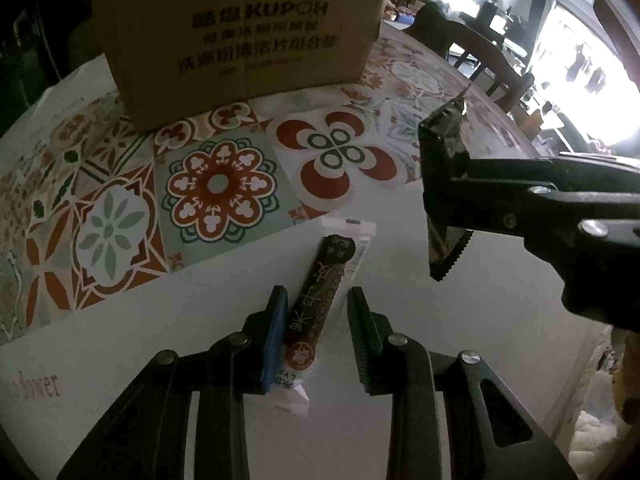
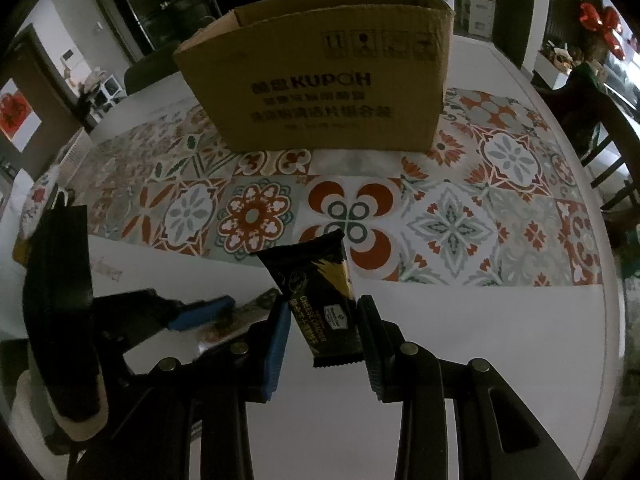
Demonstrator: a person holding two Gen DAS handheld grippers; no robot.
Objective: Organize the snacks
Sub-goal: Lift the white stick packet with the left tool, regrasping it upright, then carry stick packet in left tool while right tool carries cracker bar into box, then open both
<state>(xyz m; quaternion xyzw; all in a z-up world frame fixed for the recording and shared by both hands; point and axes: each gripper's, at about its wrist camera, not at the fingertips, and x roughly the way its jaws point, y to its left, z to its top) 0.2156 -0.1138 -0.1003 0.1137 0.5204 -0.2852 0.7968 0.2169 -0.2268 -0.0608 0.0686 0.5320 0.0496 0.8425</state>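
Hidden/unclear: inside of the cardboard box (image 2: 320,80) not visible from either wrist view; only its printed front and top rim show. Room background dark and fisheye-warped, details hard to read. In the right wrist view the left tool (image 2: 200,314) is blurred and partly cut off at the frame's left.

Left tool (image 1: 318,320): jaws narrow, straddling a long stick snack (image 1: 320,300) lying flat on the worktop (image 1: 400,280). Blue pad on the left side sits against the wrapper; the other pad stands slightly off it, so no clamp. Stick's long axis runs away from the camera, tilted slightly right; its white crimped end lies nearest the camera.

Right tool (image 2: 324,320): closed on a black cheese cracker pack (image 2: 320,292), held clear above the worktop. Pack's long axis points up and away toward the box, leaning left; serrated end nearest the camera.

Surface: white round worktop with a tile-pattern mat (image 2: 460,220) across the middle; box stands on the mat's far side. Chair (image 2: 600,152) at right, bright window in the left wrist view.
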